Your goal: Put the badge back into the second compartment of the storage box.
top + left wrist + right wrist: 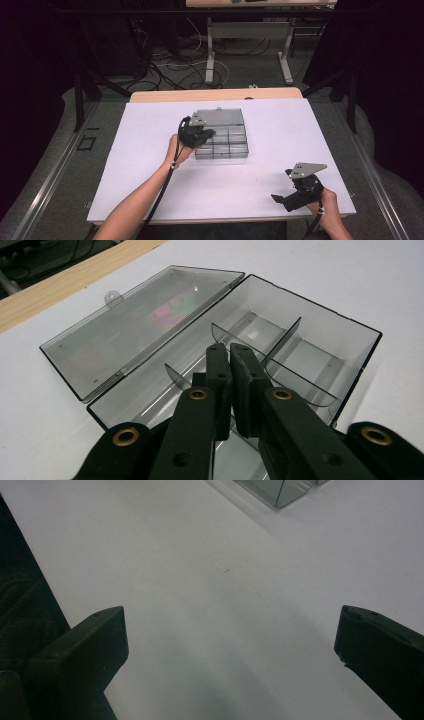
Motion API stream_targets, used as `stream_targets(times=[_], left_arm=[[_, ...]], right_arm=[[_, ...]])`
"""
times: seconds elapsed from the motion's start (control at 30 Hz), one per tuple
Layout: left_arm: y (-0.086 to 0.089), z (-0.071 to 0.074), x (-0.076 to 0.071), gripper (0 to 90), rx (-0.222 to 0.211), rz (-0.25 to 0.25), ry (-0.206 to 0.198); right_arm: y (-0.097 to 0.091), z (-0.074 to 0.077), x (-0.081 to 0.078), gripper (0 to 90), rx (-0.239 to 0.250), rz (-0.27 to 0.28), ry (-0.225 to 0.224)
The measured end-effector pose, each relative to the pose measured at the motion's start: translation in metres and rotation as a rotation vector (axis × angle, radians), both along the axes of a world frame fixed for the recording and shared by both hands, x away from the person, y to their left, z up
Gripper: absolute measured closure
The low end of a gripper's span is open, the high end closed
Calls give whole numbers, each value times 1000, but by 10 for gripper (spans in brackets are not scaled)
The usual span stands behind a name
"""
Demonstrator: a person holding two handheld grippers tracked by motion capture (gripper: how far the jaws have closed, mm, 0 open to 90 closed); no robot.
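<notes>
White table (pixel 150 150); open clear box (pixel 320 335); left gripper (pixel 231 352) fingers together above it

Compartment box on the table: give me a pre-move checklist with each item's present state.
1. Lid folded fully open, lying flat behind the compartment box: ok.
2. Compartments seen in the left gripper view empty: ok; the nearest ones are hidden behind the jaws: cannot tell.
3. Left hand-held gripper over the box, jaws nearly together with nothing between them: ok.
4. Right hand-held gripper open wide, away from the box near the table front edge: ok.
5. Dividers upright in the box: ok.
</notes>
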State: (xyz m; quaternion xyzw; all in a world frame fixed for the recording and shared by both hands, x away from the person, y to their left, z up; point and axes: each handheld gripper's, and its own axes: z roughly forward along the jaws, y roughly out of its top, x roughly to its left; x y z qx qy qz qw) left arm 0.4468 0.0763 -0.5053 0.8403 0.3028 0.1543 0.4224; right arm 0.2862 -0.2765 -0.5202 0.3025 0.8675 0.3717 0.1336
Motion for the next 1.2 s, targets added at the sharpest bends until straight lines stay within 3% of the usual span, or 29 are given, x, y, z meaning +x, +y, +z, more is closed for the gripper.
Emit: stream_targets(times=[0.33, 0.6, 0.77, 1.2], left_arm=[[-3, -3, 3, 879, 1, 2, -1], [-6, -5, 5, 879, 12, -10, 26], [-8, -6, 6, 879, 6, -4, 10], [-12, -10, 7, 878, 9, -6, 21]], right_arm=[[0, 0, 0, 5, 1, 0, 1], [0, 0, 0, 5, 0, -2, 1], [0, 0, 0, 5, 0, -1, 1], [0, 0, 0, 5, 1, -1, 1]])
